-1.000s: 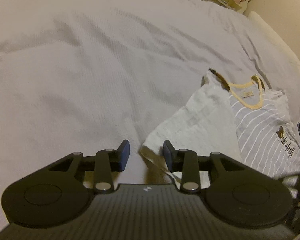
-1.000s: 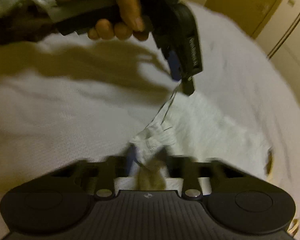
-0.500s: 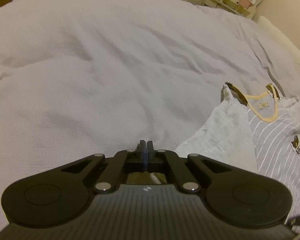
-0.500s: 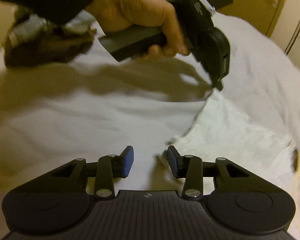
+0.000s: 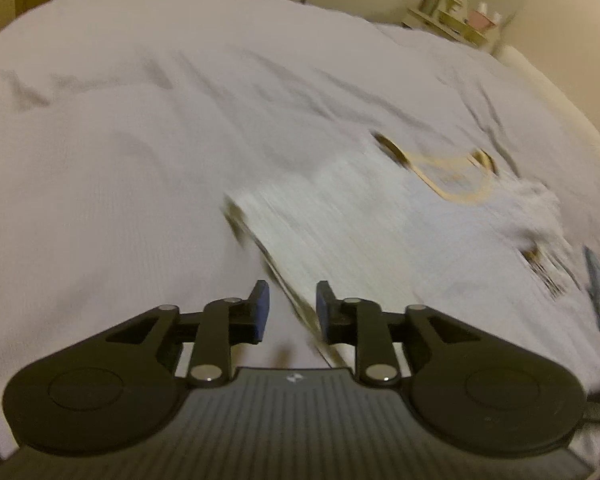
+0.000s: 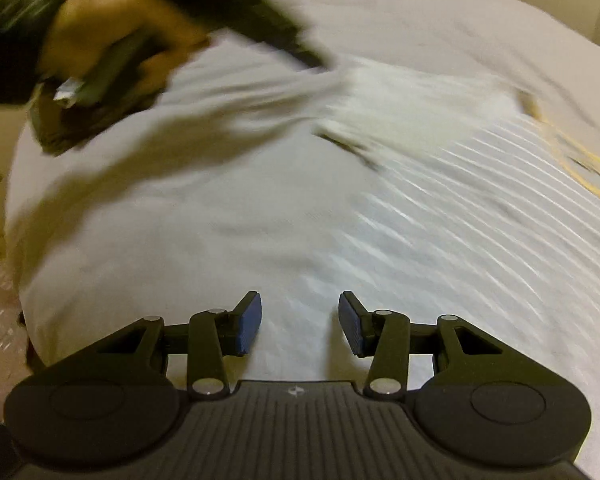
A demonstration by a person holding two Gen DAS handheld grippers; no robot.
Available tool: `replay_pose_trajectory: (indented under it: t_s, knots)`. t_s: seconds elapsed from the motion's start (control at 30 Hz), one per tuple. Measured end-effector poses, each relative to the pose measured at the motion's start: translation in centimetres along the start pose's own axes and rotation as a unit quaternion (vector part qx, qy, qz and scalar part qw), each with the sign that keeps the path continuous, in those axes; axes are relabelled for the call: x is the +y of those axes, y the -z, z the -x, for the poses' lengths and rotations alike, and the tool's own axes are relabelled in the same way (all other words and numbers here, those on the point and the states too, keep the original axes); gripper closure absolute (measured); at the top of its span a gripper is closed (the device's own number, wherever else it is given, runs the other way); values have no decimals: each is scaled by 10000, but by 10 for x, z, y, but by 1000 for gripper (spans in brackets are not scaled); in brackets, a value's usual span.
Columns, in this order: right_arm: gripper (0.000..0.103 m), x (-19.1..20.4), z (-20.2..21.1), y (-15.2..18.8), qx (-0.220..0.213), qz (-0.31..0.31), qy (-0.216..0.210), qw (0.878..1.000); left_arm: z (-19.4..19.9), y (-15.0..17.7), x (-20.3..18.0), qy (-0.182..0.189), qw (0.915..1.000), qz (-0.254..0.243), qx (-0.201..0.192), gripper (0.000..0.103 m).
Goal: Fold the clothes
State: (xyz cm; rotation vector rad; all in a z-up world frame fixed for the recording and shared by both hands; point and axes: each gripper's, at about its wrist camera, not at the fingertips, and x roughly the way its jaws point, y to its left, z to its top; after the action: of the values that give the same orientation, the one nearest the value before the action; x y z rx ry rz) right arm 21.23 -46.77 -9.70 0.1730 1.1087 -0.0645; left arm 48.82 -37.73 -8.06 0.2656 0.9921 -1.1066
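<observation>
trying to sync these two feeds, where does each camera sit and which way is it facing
Left wrist: sits on the left gripper, jaws open, looking along them across the bed toward the striped shirt and a far shelf.
Right wrist: sits on the right gripper, jaws open, low over the bed, facing the shirt and the person's left hand, which holds the other gripper.
Shared: the same shirt with its yellow neckline on the same white bedcover; both are motion-blurred.

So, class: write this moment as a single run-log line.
step: first side fold laid | left tongs: open, at shirt edge | right tongs: open, empty, above bed cover | views: blurred
</observation>
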Motion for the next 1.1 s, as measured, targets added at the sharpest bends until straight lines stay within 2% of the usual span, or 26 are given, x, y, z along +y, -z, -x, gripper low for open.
replay_pose_trajectory:
  t_s: [0.1, 0.2, 0.27, 0.33, 0.47, 0.57, 0.73, 0.83, 0.9, 0.93, 0.97, 1.0, 1.03, 1.07, 1.1]
  knots:
    - [57, -27, 39, 38, 67, -533, 454, 9975, 15, 41, -32, 144, 9992, -155, 338, 77]
    - [54, -53, 78, 77, 133, -1063, 907, 9901, 26, 79, -62, 338, 9968, -160, 706, 73]
    - [54, -72, 101, 104, 185, -1474, 1176, 9819, 30, 102, -81, 413, 9947, -180, 921, 72]
    - [54, -97, 118, 137, 246, -2089, 1338, 9684, 34, 122, -101, 529, 9921, -164, 1126, 71]
    - [54, -138, 147, 199, 157, -3188, 1495, 9358, 42, 153, -136, 510, 9888, -299, 1367, 65]
    - [54, -151, 156, 227, 43, -3479, 1310, 9283, 47, 178, -157, 394, 9864, -230, 1581, 62]
    - [54, -161, 153, 258, -33, -3489, 945, 9324, 54, 192, -199, 69, 9864, -602, 1529, 62]
    - [54, -167, 145, 271, -118, -3654, 735, 9279, 51, 186, -229, 152, 9844, -940, 1481, 62]
    - [55, -166, 138, 278, -164, -3790, 535, 9237, 43, 178, -252, 321, 9798, -1339, 1451, 62]
    - [64, -161, 134, 278, -168, -3740, 478, 9261, 38, 173, -264, 445, 9766, -1529, 1446, 62]
    - [77, -153, 131, 276, -152, -3613, 483, 9311, 32, 167, -275, 581, 9730, -1702, 1445, 61]
    - [79, -146, 128, 274, -136, -3486, 487, 9359, 25, 161, -287, 708, 9688, -1897, 1429, 61]
    - [86, -139, 126, 271, -120, -3358, 492, 9406, 19, 155, -300, 825, 9639, -2106, 1402, 60]
    - [95, -130, 123, 267, -82, -3121, 609, 9481, 12, 149, -312, 941, 9585, -2314, 1375, 60]
    - [96, -116, 122, 259, -26, -2671, 891, 9595, 6, 143, -324, 1056, 9525, -2520, 1347, 60]
